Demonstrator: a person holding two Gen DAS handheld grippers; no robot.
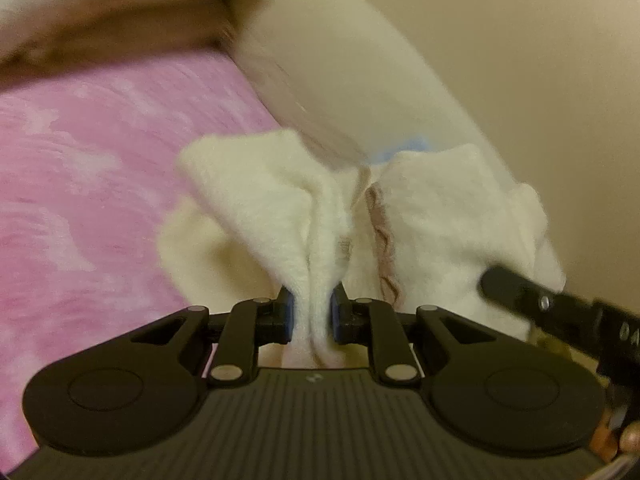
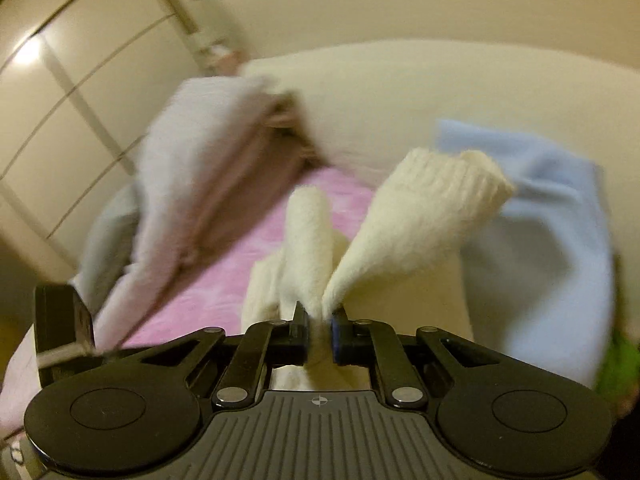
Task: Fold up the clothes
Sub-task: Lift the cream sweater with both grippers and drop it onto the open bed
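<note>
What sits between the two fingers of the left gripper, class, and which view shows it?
A pinched fold of the cream fleece garment sits between the pads of the left gripper, which press on it from both sides. The left wrist view shows this.

A fluffy cream knitted garment (image 2: 420,216), ribbed at its cuff, at one o'clock from matt black plastic gripper fingers (image 2: 298,336) with shiny metal pins. A mottled pink fleecy blanket (image 1: 80,184), soft and napped, lies at nine o'clock.

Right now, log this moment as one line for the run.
step: fold clothes | left gripper: shut on cream garment | right gripper: shut on cream garment | surface: pink bedspread | status: both grips set
</note>
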